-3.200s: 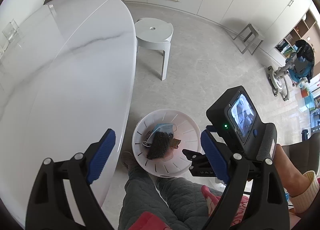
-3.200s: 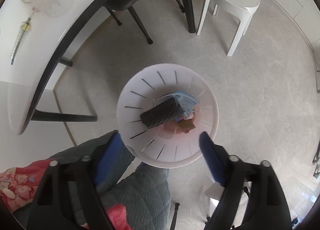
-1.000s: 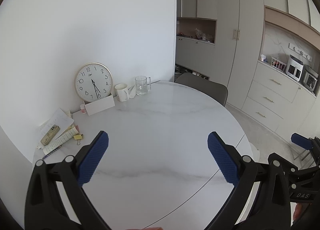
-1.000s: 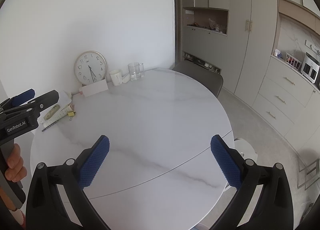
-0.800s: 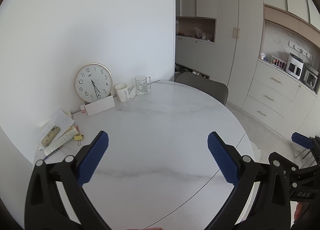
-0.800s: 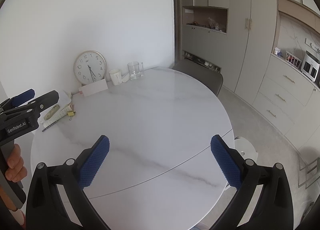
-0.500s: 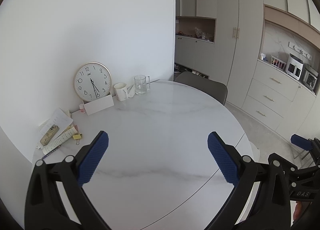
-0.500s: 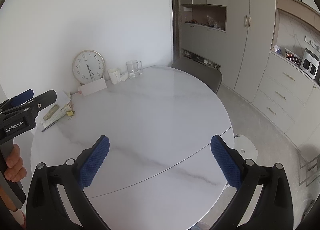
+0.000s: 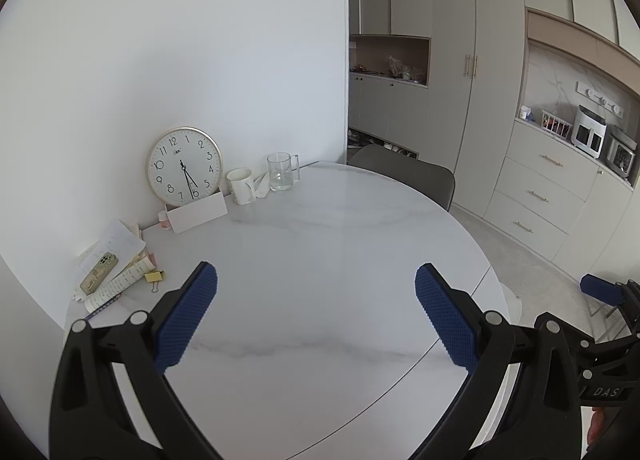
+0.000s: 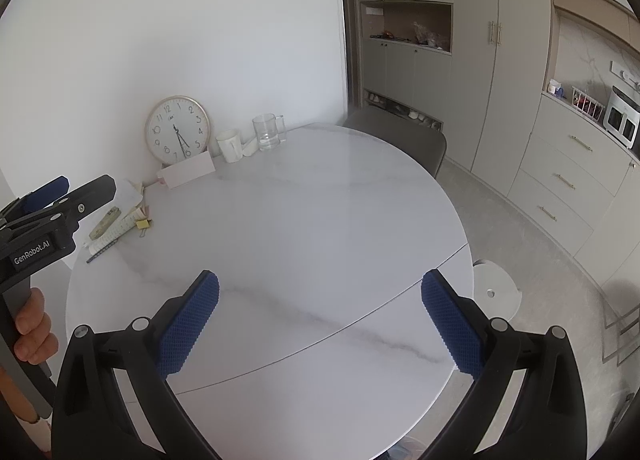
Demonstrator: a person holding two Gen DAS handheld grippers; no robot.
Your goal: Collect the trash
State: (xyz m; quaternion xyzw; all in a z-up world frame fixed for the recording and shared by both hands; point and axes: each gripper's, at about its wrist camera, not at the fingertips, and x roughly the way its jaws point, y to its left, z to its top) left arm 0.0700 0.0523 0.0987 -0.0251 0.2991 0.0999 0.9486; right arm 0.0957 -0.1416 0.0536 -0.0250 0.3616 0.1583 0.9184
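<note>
Two claws hung over a big round table (image 9: 320,260). The top was smooth white stone with thin grey lines running through it, and one straight seam crossed it near the front.

On the left, a small heap of papers (image 9: 116,248) lay by the wall, flat and white. A gold phone (image 9: 98,278) lay on top of it, with a little yellow clip (image 9: 154,276) just beside. That heap was the only loose clutter on the table; whether any of it was trash, I could not tell.

The left claw (image 9: 316,314) was spread wide, with nothing between its tips. Each of its two black fingers ended in a bumpy blue pad (image 9: 186,320). A hand (image 10: 32,330) held its grip.

Next came one round clock (image 9: 184,167) with a gold rim, leaning on the wall. A white card (image 9: 197,211) stood in front of it. After that sat one white mug (image 9: 241,184), then one clear glass mug (image 9: 282,171) with a handle.

One grey chair (image 9: 404,173) with a curved back was tucked in behind the table.

The right claw (image 10: 320,320) was also spread wide and held nothing. It had the same two bumpy blue pads.

On the far right, pale cupboards (image 9: 536,195) with thin gold handles lined the wall. A round white stool (image 10: 494,292) stood on the grey floor by the table's edge.
</note>
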